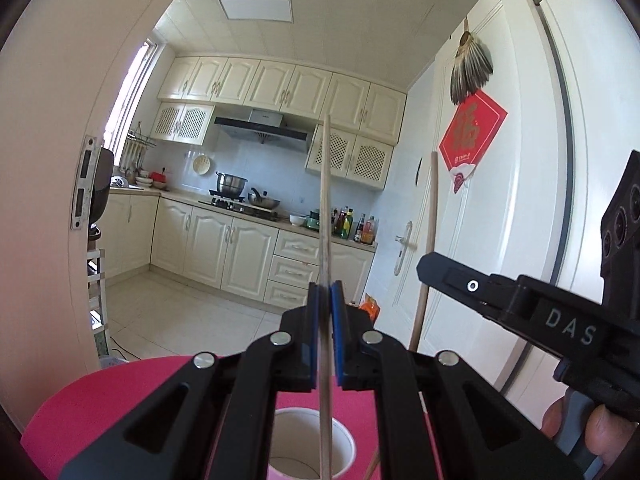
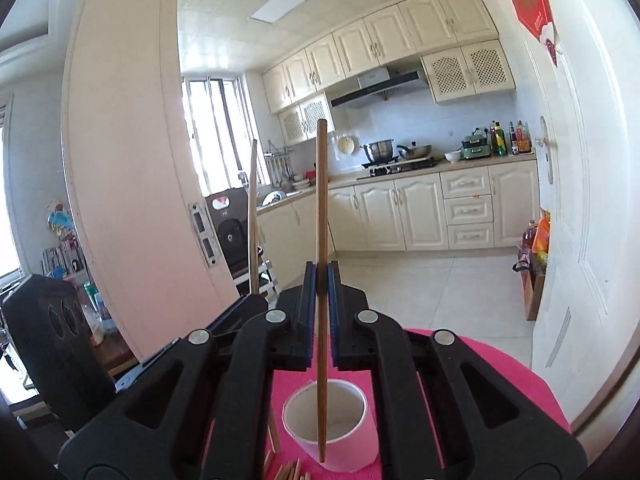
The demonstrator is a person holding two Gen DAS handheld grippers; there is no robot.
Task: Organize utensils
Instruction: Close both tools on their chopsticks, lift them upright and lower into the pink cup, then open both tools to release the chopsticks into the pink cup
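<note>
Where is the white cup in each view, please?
Left wrist: the cup is at bottom centre, below the left gripper, partly hidden by it.
Right wrist: the cup is at bottom centre, below the right gripper; rim fully visible.
Shared landmark: the pink mat under the cup.

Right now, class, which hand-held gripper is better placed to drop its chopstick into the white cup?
Probably the left hand-held gripper: its chopstick hangs over the white cup's opening. The right hand-held gripper's chopstick tip lies across the cup's near wall.
</note>
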